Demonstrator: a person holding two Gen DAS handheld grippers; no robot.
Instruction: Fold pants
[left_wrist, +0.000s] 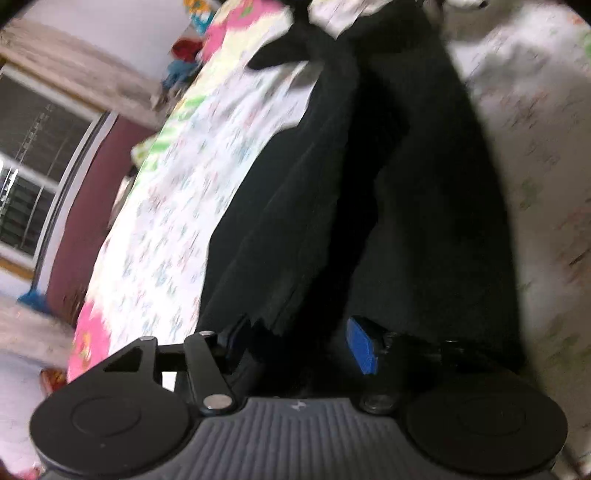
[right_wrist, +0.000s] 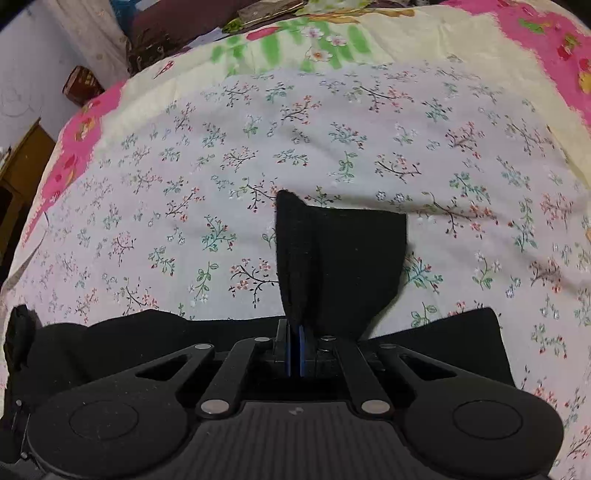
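Pants (left_wrist: 369, 177): black fabric, spread on the floral bedsheet (left_wrist: 177, 206); in the left wrist view both legs run away from the tool toward the far end of the bed, with a dark crease between them.
Left gripper (left_wrist: 299, 339): jaws stand apart; one blue pad (left_wrist: 362, 345) shows on the right side, and the left finger is mostly hidden by cloth.
Left gripper contact: a frayed hem edge of the pants hangs between the fingers and over the left one. Whether the jaws pinch the cloth cannot be told; the view is motion-blurred.
Left of the left gripper: bedsheet with a pink border, then a maroon wall and a window (left_wrist: 33, 177).
Right of the left gripper: more bedsheet, pale and blurred.
Right gripper (right_wrist: 295, 354): jaws closed, the two blue pads (right_wrist: 302, 350) nearly touching, with only a thin slit between them.
Right gripper grasp: clenched on a fold of the pants (right_wrist: 332, 258); the cloth rises from the pads and fans out ahead of and to the right of the tool.
Below the right gripper: more black fabric lies across the sheet on both sides of the fingers, close under the linkage.
Ahead of the right gripper: floral bedsheet (right_wrist: 369, 140), bordered by a cream, green and pink quilt (right_wrist: 535, 48).
Far left of the right gripper: wooden furniture (right_wrist: 26, 166) beside the bed.
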